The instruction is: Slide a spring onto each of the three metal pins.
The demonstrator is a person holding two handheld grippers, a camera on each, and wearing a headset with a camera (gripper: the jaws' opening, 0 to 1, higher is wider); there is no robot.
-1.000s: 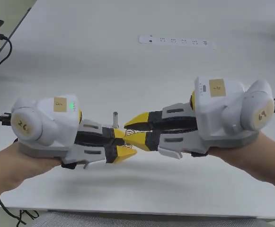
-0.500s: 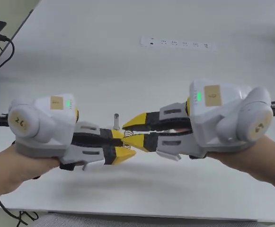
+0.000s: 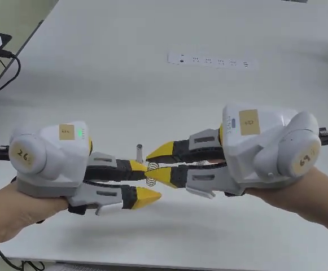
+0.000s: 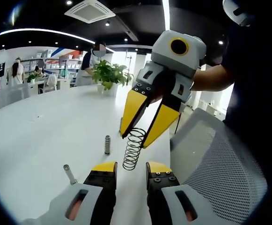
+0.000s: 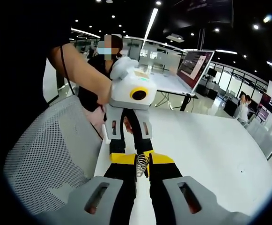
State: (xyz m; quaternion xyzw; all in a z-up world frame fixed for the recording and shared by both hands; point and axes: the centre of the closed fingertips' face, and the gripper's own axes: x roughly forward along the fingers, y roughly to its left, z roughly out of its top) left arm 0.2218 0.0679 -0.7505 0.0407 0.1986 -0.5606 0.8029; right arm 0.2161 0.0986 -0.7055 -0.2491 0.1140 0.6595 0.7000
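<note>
A small coil spring (image 3: 151, 174) hangs between the two grippers, above the white table near its front edge. My right gripper (image 3: 150, 162) is shut on the spring's upper end (image 5: 142, 165). My left gripper (image 3: 145, 180) faces it with its jaws open. The spring's lower end (image 4: 134, 148) hangs between the left gripper's (image 4: 131, 168) yellow tips, below the right gripper (image 4: 134, 139). One metal pin (image 3: 139, 152) stands upright just behind the jaws. In the left gripper view a pin (image 4: 107, 144) with coils around it stands on the table, and a bare pin (image 4: 69, 174) stands nearer.
A white power strip (image 3: 211, 61) lies across the far side of the table (image 3: 96, 84). A black cable (image 3: 5, 62) loops off the left edge. A grey mesh chair (image 4: 215, 154) sits close to the table's front edge. People stand in the background.
The left gripper's jaws have spread apart and dropped a little, letting go of the spring's end. The right gripper still holds the spring. Both hands have barely shifted.
</note>
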